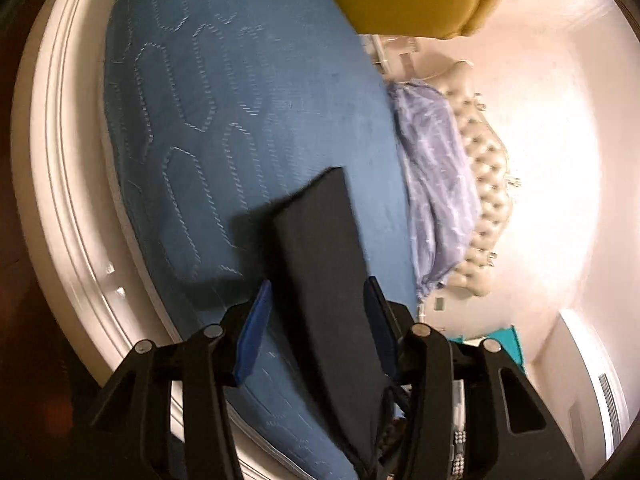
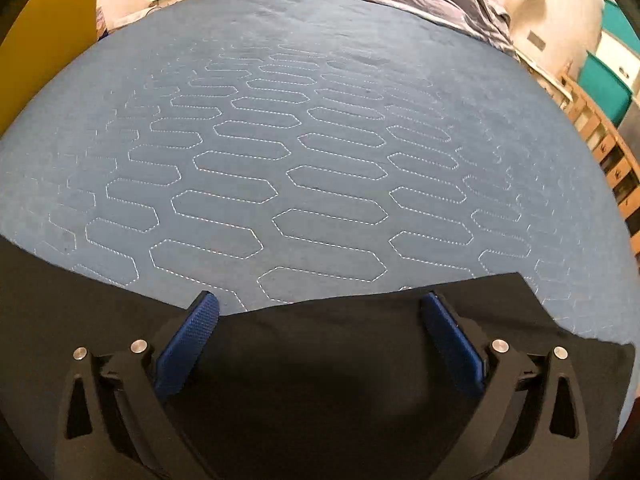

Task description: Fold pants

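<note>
On the blue bed (image 2: 320, 120), the black pants (image 2: 320, 360) lie flat beneath the right tool (image 2: 320, 312), which gapes wide, gripping nothing. Their long axis runs straight ahead between the left tool's (image 1: 320, 296) spread, empty jaws.

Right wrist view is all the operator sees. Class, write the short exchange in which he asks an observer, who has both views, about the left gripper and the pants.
Operator: I see only my own jaws over the pants. Where is the left gripper?
Observer: The left gripper hangs over the blue quilt, jaws apart.
Operator: Is anything between them?
Observer: Yes, a narrow folded length of the black pants runs between them; I cannot tell whether they touch it.
</note>
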`<state>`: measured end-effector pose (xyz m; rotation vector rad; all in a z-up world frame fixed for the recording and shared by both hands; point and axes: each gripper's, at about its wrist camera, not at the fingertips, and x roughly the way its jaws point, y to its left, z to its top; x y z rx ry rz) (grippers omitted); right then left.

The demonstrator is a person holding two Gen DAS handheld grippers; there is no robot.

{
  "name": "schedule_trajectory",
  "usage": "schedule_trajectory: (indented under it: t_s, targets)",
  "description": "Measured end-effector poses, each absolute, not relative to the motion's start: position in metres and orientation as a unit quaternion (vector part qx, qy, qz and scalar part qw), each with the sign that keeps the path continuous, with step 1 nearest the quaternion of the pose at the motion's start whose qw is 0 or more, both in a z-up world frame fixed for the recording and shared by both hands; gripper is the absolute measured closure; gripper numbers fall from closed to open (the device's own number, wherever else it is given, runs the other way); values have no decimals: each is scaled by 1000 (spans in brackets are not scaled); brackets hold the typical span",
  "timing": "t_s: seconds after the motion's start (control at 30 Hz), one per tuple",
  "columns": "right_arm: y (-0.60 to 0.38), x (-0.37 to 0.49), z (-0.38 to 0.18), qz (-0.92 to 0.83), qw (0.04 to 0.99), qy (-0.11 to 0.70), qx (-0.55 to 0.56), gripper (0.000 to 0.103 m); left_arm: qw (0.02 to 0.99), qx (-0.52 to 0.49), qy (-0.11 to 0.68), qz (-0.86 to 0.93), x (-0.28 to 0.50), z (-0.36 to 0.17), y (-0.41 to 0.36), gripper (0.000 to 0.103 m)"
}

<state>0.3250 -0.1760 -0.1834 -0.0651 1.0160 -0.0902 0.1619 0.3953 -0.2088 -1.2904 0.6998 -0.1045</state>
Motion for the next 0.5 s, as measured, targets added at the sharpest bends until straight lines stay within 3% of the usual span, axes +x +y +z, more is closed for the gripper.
schedule_trajectory:
  t_s: [0.33, 0.5]
  targets:
    - [-129, 214, -133, -20, 910, 414, -20, 5, 748, -585, 309, -55, 181, -214, 402, 58]
    - [-103, 177, -147, -18, 905, 425, -21, 5, 759, -562, 324, -63, 197, -209, 398, 76]
